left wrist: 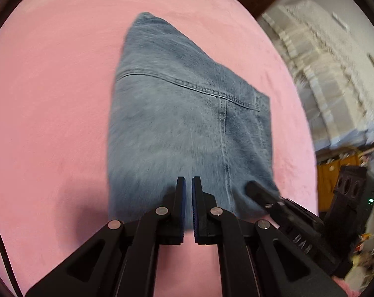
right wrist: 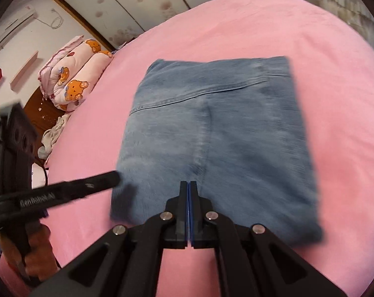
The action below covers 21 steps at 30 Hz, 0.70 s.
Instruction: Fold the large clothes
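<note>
A pair of blue jeans lies folded into a thick rectangle on the pink bed sheet, its back seam and yoke stitching facing up. My left gripper hovers over the near edge of the denim, shut with nothing pinched between its blue pads. In the right wrist view the jeans fill the middle, and my right gripper is shut and empty above their near edge. The left gripper reaches in from the left at the jeans' near left corner. The right gripper shows at the near right corner.
Pink bear-print pillows and a crumpled pale cloth lie at the bed's left edge. A wardrobe with patterned panels stands behind. A white lace curtain and floor clutter lie beyond the bed's right side. A hand holds the left gripper.
</note>
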Available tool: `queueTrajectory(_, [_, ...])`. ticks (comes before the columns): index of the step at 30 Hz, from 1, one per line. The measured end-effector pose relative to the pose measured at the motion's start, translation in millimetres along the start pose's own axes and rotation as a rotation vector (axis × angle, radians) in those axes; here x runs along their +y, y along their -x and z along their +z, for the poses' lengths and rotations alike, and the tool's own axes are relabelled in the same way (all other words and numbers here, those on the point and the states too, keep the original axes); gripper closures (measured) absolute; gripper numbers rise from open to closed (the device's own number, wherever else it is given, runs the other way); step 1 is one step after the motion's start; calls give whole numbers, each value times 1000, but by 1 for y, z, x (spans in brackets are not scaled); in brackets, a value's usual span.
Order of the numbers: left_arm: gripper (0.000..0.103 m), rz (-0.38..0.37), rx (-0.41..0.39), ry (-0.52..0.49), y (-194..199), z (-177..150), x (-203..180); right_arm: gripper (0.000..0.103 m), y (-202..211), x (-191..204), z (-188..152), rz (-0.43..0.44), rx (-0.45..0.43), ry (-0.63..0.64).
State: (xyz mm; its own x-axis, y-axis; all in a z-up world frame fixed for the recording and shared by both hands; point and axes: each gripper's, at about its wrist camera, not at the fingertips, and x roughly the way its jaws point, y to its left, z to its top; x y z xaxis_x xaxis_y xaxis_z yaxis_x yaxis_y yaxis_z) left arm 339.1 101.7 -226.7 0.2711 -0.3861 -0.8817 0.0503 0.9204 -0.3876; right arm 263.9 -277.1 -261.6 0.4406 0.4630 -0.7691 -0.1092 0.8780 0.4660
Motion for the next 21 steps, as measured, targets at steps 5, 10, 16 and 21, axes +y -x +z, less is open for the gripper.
queueTrajectory(5, [101,19,-62,-10,-35,39,4,103,-54,-7,31,2,-25,-26])
queueTrajectory(10, [101,42,-120,-16,-59,94,10,103,-78,-17,86,-31,-93,-21])
queueTrajectory(16, [101,78,-170,23,-62,139,22,103,-77,-43,124,-157,-115,-29])
queueTrajectory(21, [101,112,-182,17,-43,143,39,103,-50,-87,126,-177,-123,-107])
